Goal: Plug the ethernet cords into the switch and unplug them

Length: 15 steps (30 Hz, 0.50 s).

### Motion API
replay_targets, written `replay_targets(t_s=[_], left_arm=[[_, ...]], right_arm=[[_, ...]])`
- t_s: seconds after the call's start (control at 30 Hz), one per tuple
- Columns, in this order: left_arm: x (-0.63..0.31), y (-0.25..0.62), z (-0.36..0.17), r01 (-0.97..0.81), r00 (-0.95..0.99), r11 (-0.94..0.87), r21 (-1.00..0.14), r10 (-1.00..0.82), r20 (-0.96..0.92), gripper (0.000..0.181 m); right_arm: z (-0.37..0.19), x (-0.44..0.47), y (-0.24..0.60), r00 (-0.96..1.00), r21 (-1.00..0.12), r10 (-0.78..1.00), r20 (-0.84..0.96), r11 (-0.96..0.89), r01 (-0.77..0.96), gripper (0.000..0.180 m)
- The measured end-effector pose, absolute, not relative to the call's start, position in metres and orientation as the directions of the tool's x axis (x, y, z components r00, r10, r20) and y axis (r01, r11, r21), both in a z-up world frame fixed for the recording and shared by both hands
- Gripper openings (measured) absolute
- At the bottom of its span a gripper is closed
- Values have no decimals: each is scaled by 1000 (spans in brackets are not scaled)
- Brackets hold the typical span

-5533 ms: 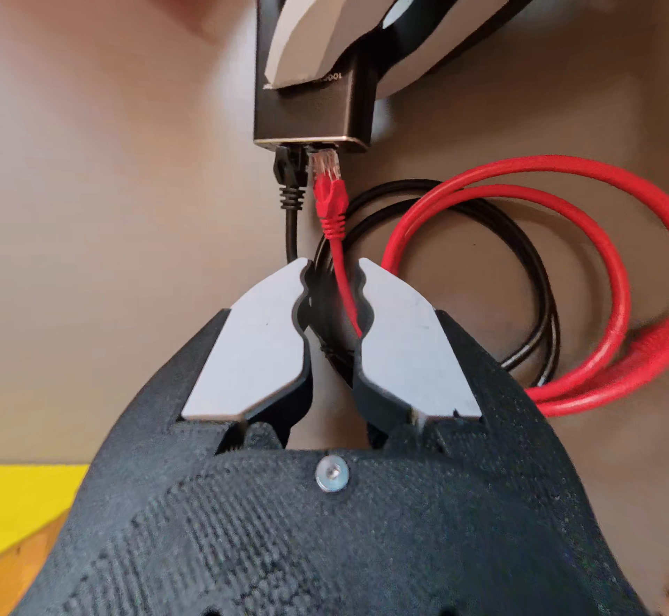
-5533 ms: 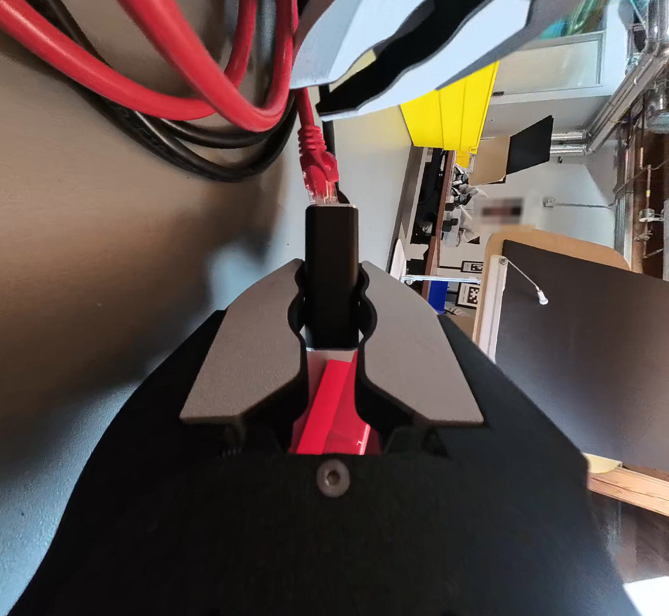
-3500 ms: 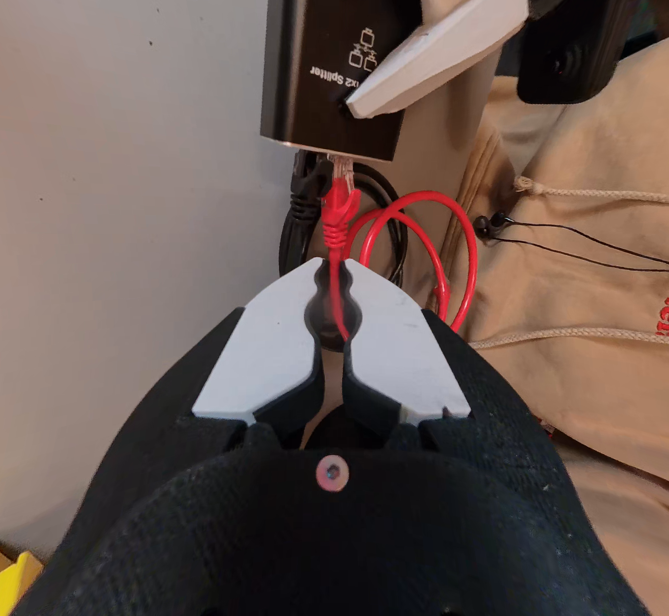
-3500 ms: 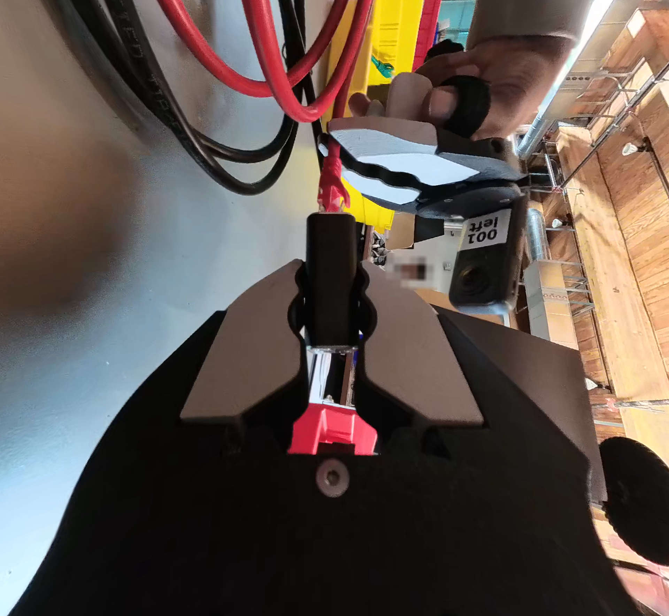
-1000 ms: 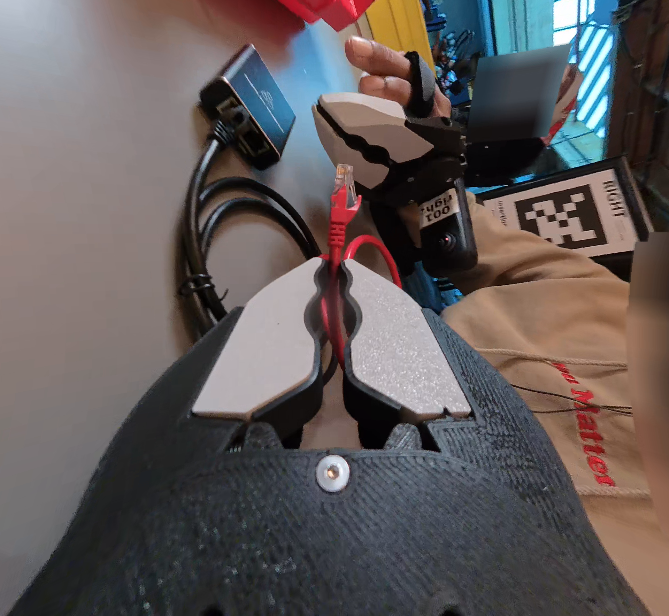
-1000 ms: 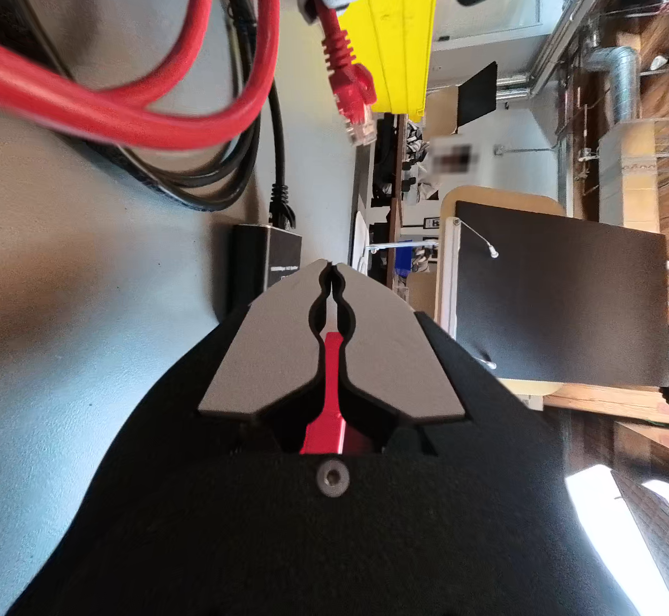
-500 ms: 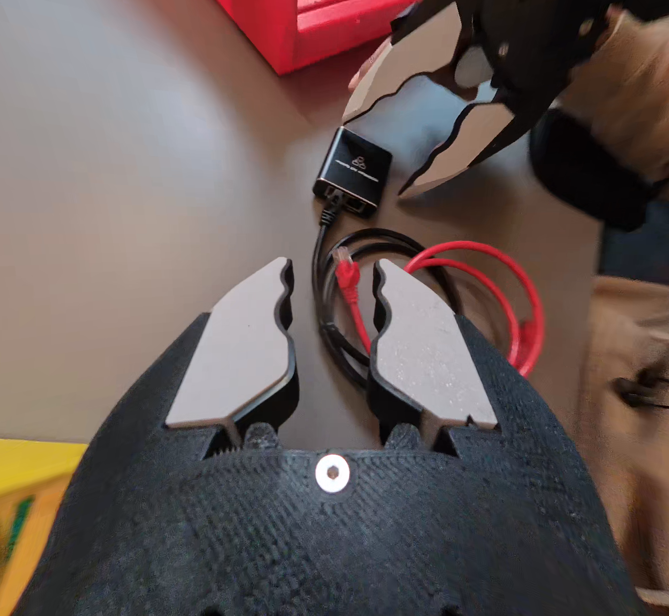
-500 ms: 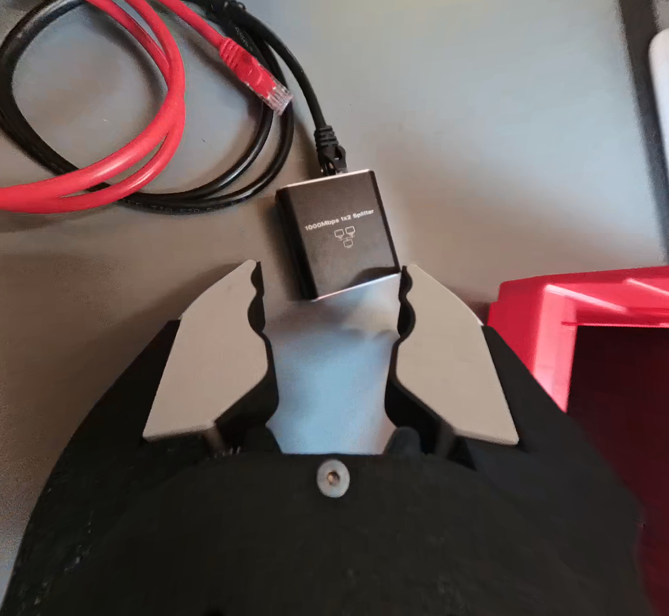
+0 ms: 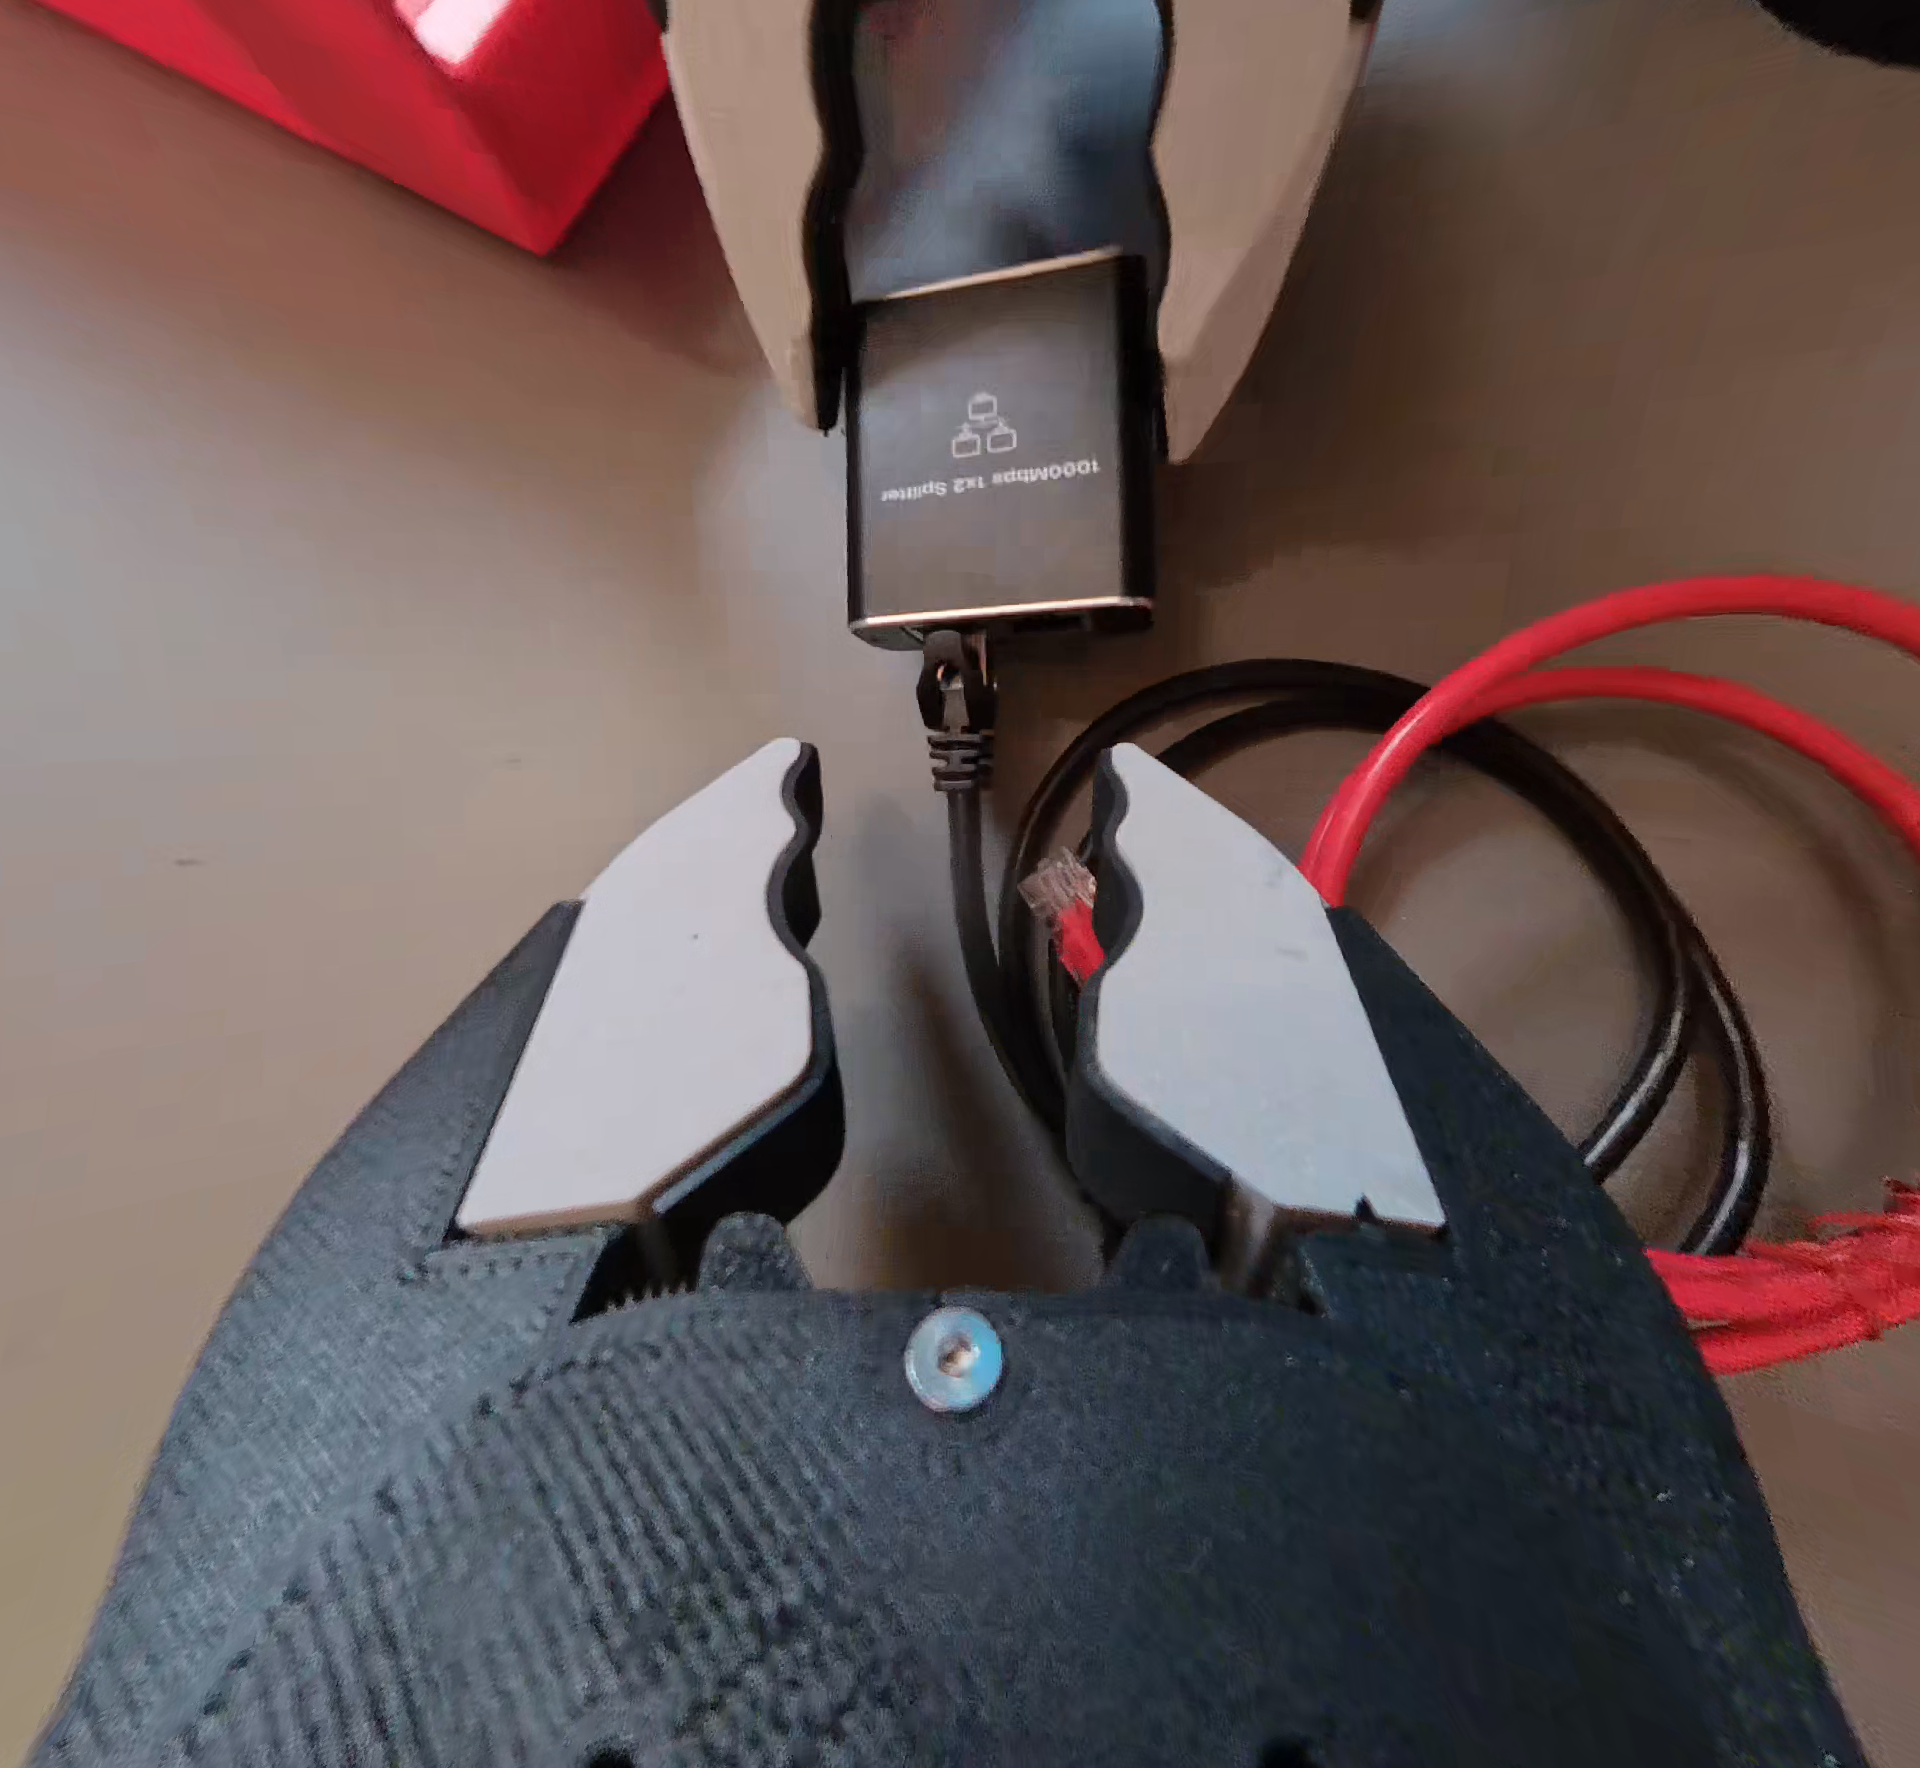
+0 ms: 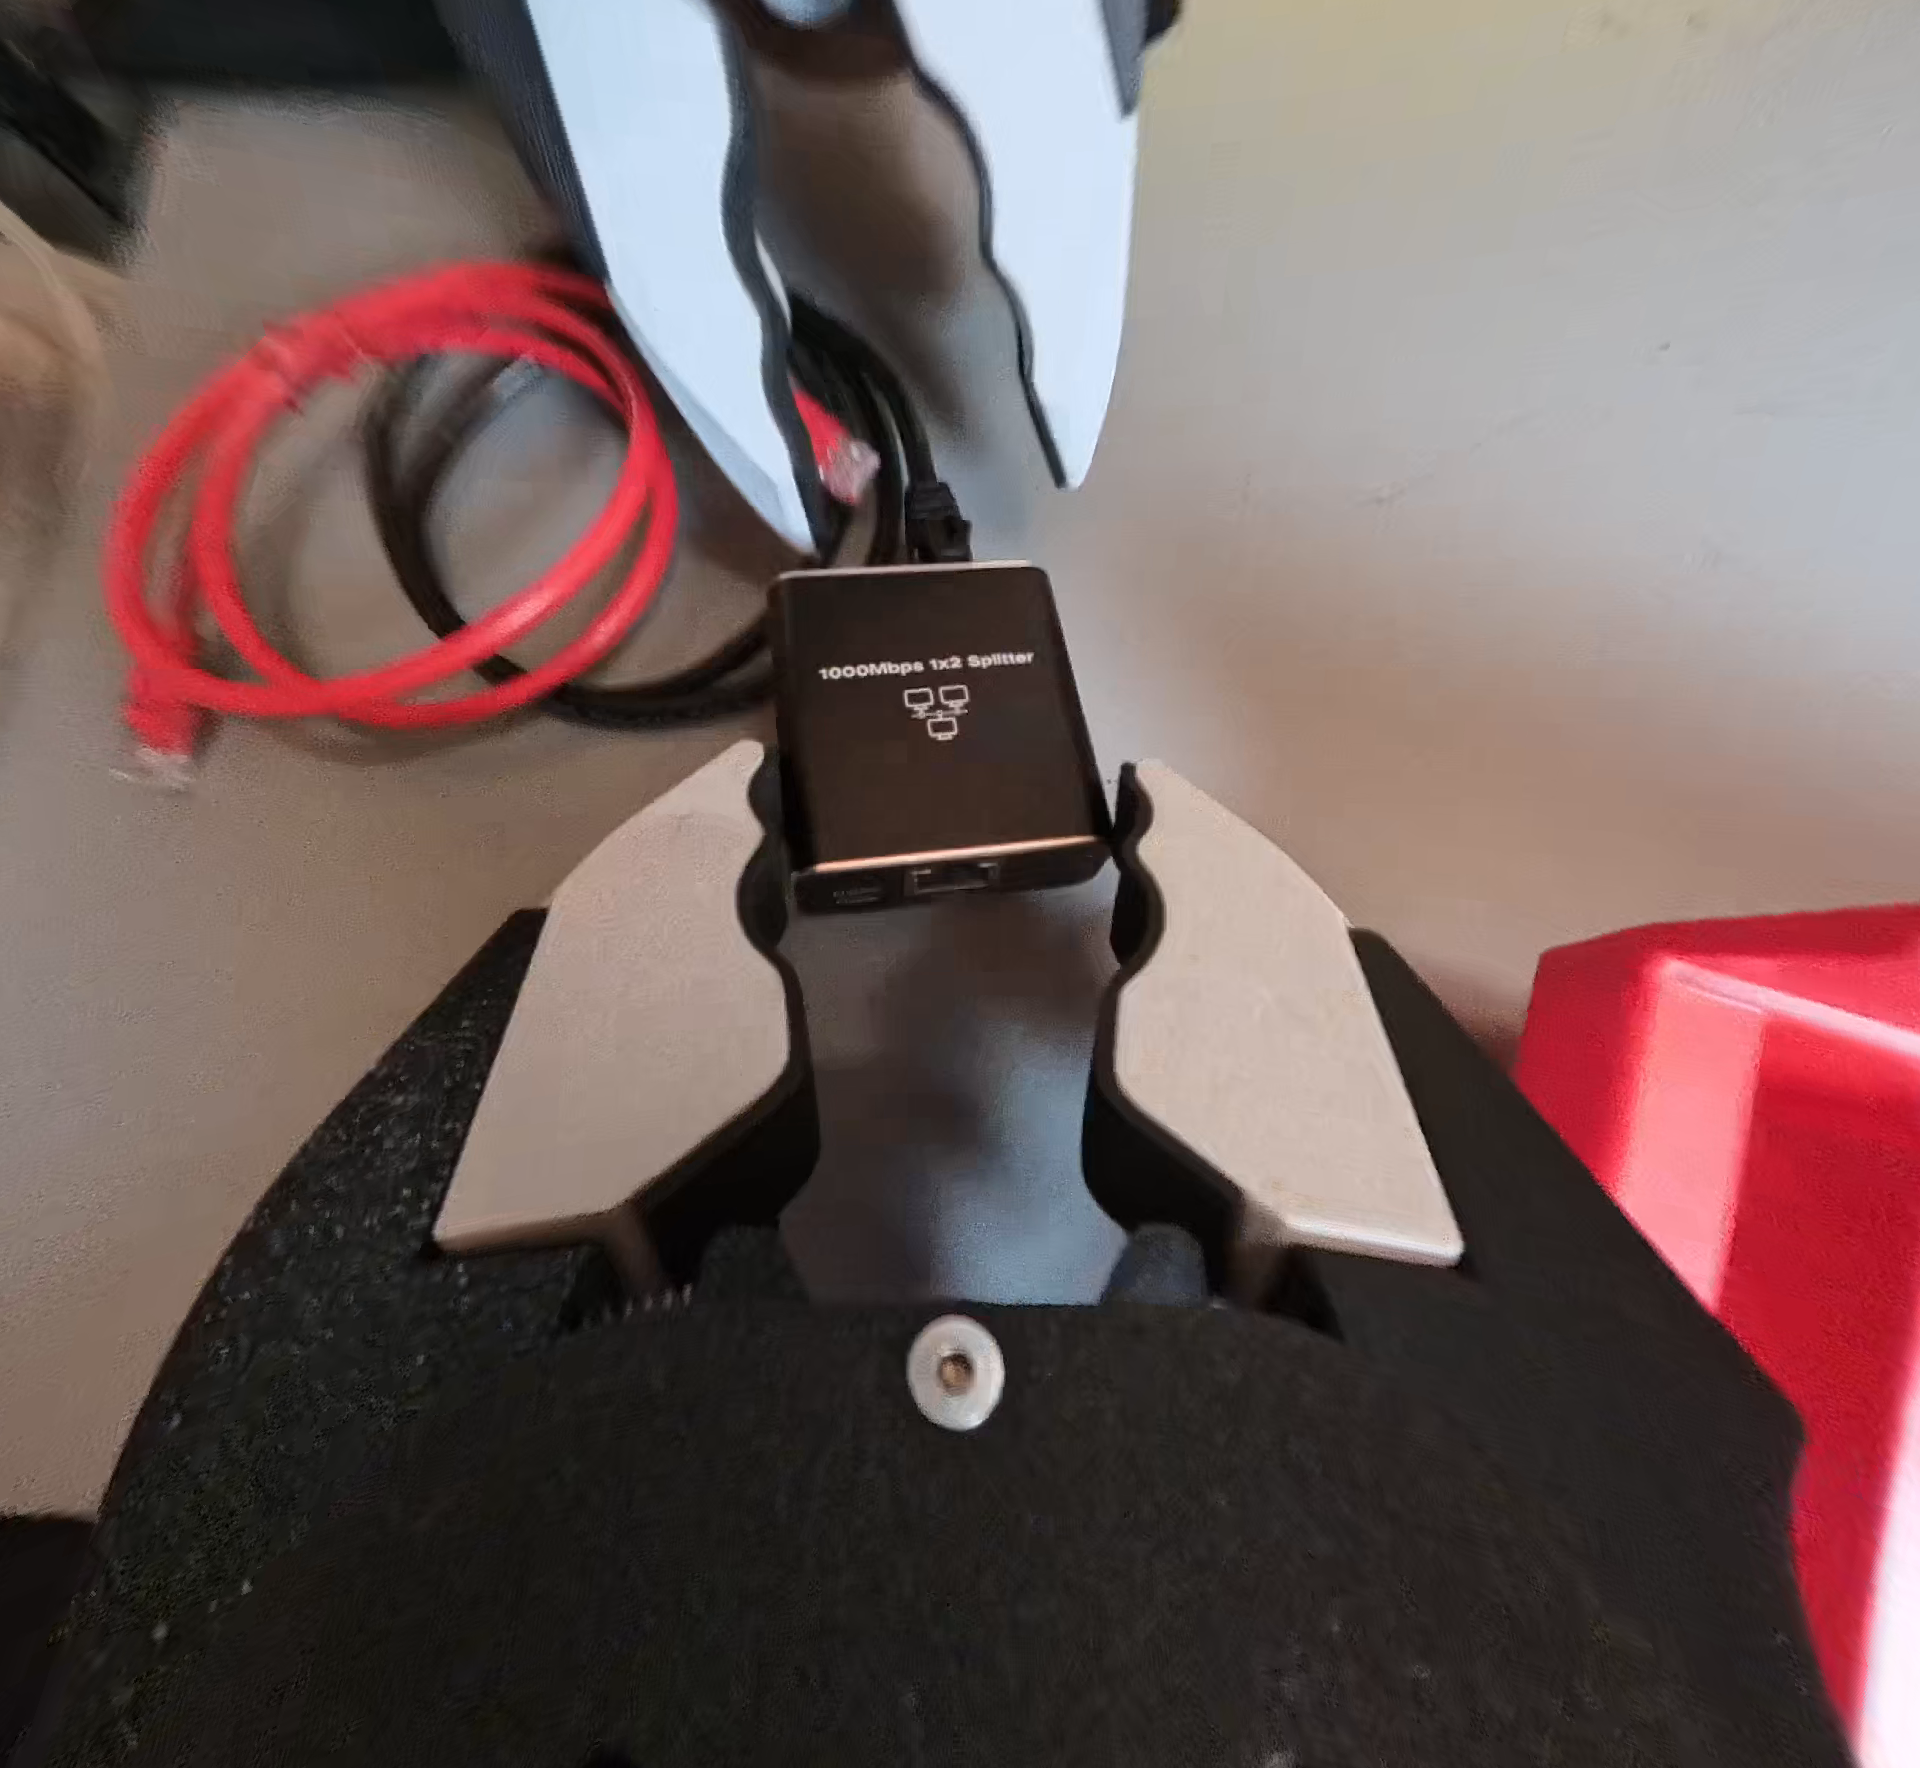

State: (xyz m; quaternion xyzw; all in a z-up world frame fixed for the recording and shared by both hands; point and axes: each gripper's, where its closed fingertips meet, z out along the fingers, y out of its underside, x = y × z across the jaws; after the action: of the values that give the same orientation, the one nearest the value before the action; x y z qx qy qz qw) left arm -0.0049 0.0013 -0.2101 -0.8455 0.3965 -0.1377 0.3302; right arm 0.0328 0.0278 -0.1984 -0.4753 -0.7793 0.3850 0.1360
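- The left gripper (image 9: 954, 762) is seen with its jaws spread apart and nothing clamped between them; it is held over the grey table (image 9: 364, 627), on the port side of the switch.
- Between those parted jaws the black ethernet cord (image 9: 971, 887) is seen running toward the switch, and the clear-tipped plug of the red ethernet cord (image 9: 1065, 897) lies just against the inner edge of one grey finger (image 9: 1226, 1022), unplugged and short of the switch.
- The black cord's plug is seated in one port of the switch (image 9: 997, 492); the port next to it is seen unoccupied.
- The switch, a small black box, rests flat on the table.
- The right gripper (image 10: 940, 768) is found at the switch's opposite end, its jaws apart and flanking that end closely; whether the fingers actually press on the casing cannot be told.
- In the right wrist view, the loops of the red and black cords are coiled together on the table beyond the switch, off to one side of it, with the red cord's other plug lying loose at the coil's edge.
- A red bin (image 9: 312, 35) stands on the table near the switch, on the side held by the right gripper.
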Motion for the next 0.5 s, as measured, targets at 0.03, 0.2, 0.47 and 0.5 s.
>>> replay_targets(t_s=[0.03, 0.2, 0.47, 0.5], left_arm=[[-3, 1, -208, -593, 641, -446, -670, -765, -58, 50], [12, 6, -206, -593, 655, -414, -691, -747, -114, 39], [12, 5, -210, -534, 689, -489, -689, -724, -20, 18], [12, 4, -207, -503, 687, -507, -700, -726, 32, 18]], right_arm=[[-191, 33, 27, -502, -753, 839, -208, 191, 630, 60], [-177, 32, 20, -473, -778, 778, -414, -32, 628, 60], [-167, 22, 21, -406, -799, 801, -440, -143, 584, 60], [-162, 23, 19, -440, -838, 826, -351, -68, 541, 55]])
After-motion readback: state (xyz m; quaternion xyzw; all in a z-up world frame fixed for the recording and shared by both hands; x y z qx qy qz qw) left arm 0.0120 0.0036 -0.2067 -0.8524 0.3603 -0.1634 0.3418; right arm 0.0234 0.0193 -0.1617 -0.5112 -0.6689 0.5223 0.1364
